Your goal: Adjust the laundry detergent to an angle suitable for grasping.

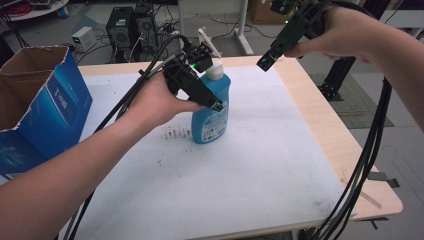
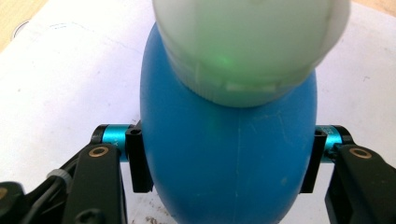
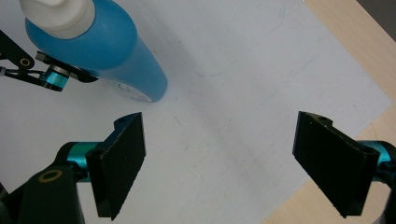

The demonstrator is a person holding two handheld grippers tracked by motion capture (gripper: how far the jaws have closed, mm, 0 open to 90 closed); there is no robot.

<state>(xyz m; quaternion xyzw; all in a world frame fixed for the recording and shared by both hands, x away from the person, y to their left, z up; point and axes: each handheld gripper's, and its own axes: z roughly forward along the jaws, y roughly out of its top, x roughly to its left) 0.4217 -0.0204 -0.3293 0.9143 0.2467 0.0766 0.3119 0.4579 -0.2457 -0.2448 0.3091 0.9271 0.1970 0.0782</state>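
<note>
A blue plastic bottle (image 1: 212,122) with a white cap (image 1: 215,70) stands upright on the white sheet in the middle of the table. My left gripper (image 1: 216,104) comes in from the left and is shut on the bottle's body below the cap. In the left gripper view both pads (image 2: 138,161) press the sides of the bottle (image 2: 224,177). My right gripper (image 1: 266,61) hovers above and to the right of the bottle, pointing down, open with nothing between its fingers. In the right gripper view its jaws stand wide apart over bare sheet, the bottle (image 3: 116,51) at upper left.
A blue and brown cardboard box (image 1: 40,100) stands open at the table's left edge. The white sheet (image 1: 250,170) covers most of the wooden table (image 1: 325,125). Black cables (image 1: 365,160) hang from both grippers. Computer towers (image 1: 130,25) sit on the floor behind.
</note>
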